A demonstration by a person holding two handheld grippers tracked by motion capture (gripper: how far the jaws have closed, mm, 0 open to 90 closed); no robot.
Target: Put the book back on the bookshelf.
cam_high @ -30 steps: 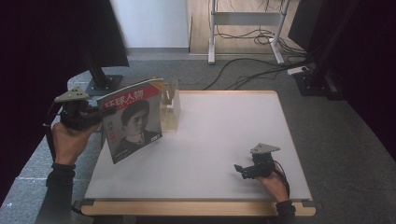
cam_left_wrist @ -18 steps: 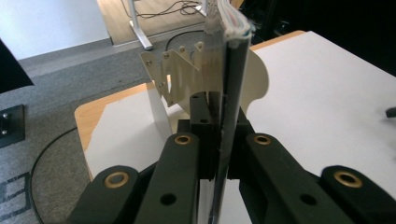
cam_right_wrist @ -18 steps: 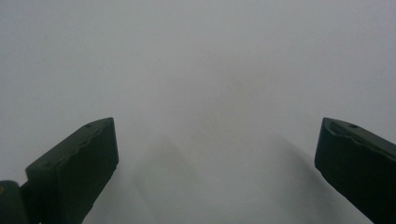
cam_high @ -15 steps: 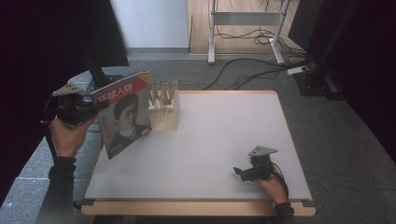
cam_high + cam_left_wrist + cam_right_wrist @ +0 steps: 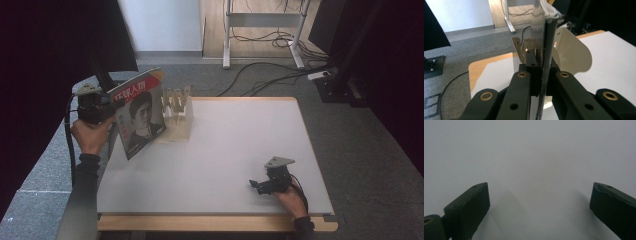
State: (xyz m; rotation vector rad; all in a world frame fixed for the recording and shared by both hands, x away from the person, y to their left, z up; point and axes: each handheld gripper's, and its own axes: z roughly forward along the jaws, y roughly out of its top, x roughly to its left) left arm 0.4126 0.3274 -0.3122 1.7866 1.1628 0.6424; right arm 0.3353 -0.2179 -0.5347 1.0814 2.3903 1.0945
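The left hand-held gripper (image 5: 107,107), pinching the magazine (image 5: 140,116), has drawn it leftward from the wooden rack (image 5: 177,112); the right hand-held gripper (image 5: 256,185) rests spread on the surface (image 5: 225,150).

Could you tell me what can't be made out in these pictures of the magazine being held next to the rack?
- High view: the left gripper tips, hidden behind the magazine.
- Left gripper view: the magazine's cover, seen edge-on; its top is cut off by the frame.
- High view: the rack slots, too small to tell whether anything sits in them.
- High view: the right gripper opening, too small; the right gripper view shows it open over the bare table.
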